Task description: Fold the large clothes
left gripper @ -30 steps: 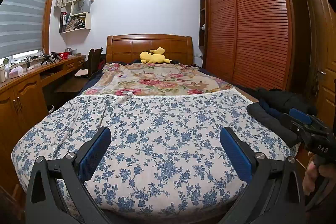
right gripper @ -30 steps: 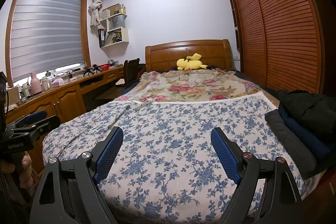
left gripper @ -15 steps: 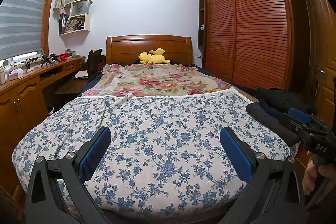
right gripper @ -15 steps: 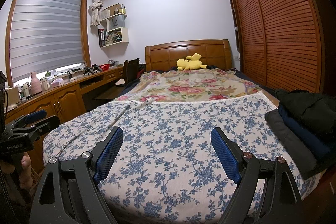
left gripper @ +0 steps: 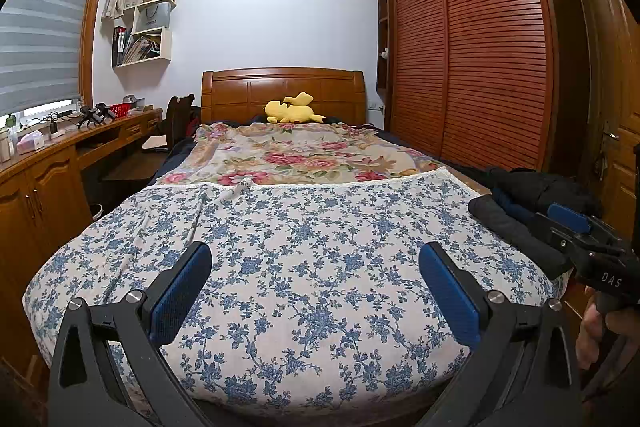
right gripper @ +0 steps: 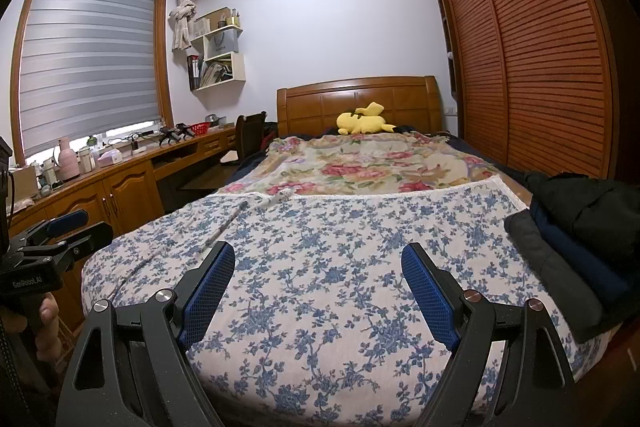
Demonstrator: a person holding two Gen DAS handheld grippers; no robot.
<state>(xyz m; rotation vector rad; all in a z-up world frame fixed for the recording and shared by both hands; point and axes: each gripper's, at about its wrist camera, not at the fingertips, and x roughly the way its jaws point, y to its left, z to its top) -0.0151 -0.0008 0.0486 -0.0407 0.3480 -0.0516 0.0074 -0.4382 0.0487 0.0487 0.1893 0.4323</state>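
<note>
A stack of folded dark clothes (right gripper: 580, 239) lies at the bed's right edge: a grey piece at the bottom, a navy one on it, a black one on top. The same clothes stack (left gripper: 516, 211) shows at the right of the left wrist view. My left gripper (left gripper: 316, 263) hovers open over the foot of the bed, nothing between its blue pads. My right gripper (right gripper: 318, 261) is likewise open and empty, left of the stack. Each gripper also appears at the edge of the other's view, held by a hand: right gripper (left gripper: 576, 231), left gripper (right gripper: 60, 235).
A blue-flowered white sheet (left gripper: 320, 247) covers the near half of the bed, a rose-patterned blanket (left gripper: 296, 155) the far half. A yellow plush toy (left gripper: 292, 109) lies by the headboard. A wooden desk (right gripper: 120, 179) runs along the left; a louvred wardrobe (right gripper: 540, 67) stands on the right.
</note>
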